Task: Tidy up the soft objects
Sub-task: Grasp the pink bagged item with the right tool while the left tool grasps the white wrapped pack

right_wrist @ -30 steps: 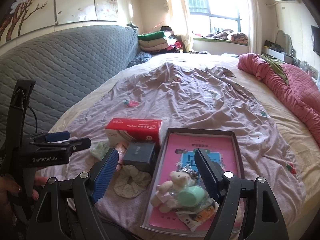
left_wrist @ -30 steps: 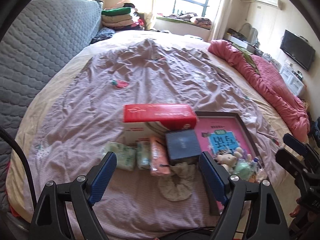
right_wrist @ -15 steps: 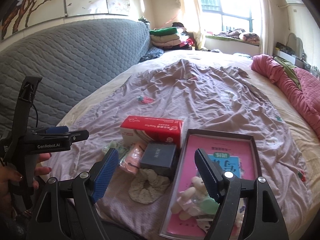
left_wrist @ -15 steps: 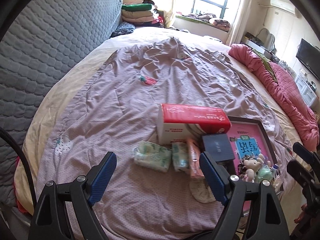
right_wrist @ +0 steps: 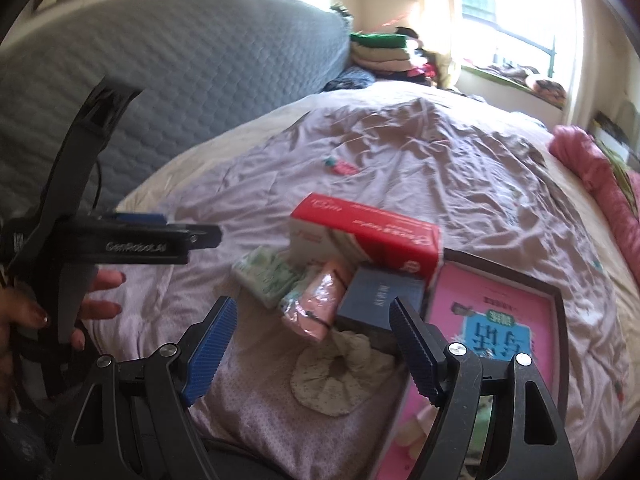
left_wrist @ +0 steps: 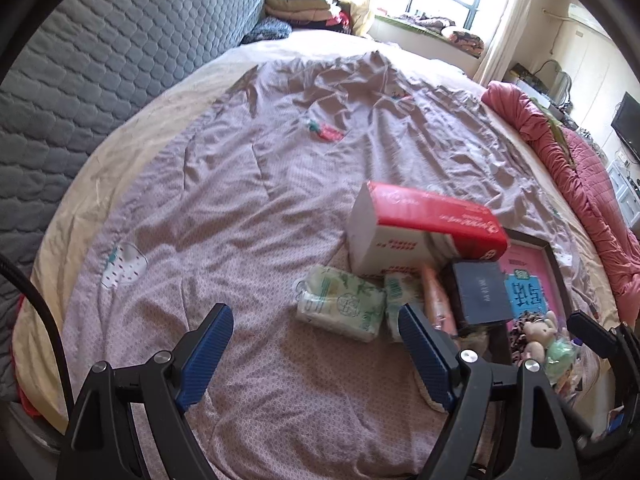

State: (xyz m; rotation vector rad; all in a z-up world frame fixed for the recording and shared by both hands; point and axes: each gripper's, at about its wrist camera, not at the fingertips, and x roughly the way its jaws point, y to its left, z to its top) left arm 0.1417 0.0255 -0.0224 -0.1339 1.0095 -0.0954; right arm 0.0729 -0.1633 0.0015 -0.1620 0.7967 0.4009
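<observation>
The left gripper (left_wrist: 316, 354) stands with its jaws wide apart and nothing between them, only the mauve bedcover (left_wrist: 224, 208) showing in the gap. Just ahead of its right jaw lies a green-patterned tissue pack (left_wrist: 340, 306), and a smaller green pack (left_wrist: 402, 286) is partly hidden behind the tip of that jaw. To the right of it a pink pack (left_wrist: 438, 304) stands on edge, touching a dark blue box (left_wrist: 482, 294). Behind these, farther from the jaws, is a red and white tissue box (left_wrist: 424, 230). Beyond the right jaw a dark-framed tray (left_wrist: 558, 276) holds a pink book and a small plush toy (left_wrist: 540, 332). The right gripper (right_wrist: 312, 346) also has its jaws wide and empty. A beige scrunchie (right_wrist: 340, 376) lies on the bedcover between them, touching neither pad. The pink pack and the dark blue box are just ahead of the gap, and the tray passes behind the right jaw. Well to the left of the left jaw, a hand (right_wrist: 100, 300) holds the other gripper, seen from the side.
</observation>
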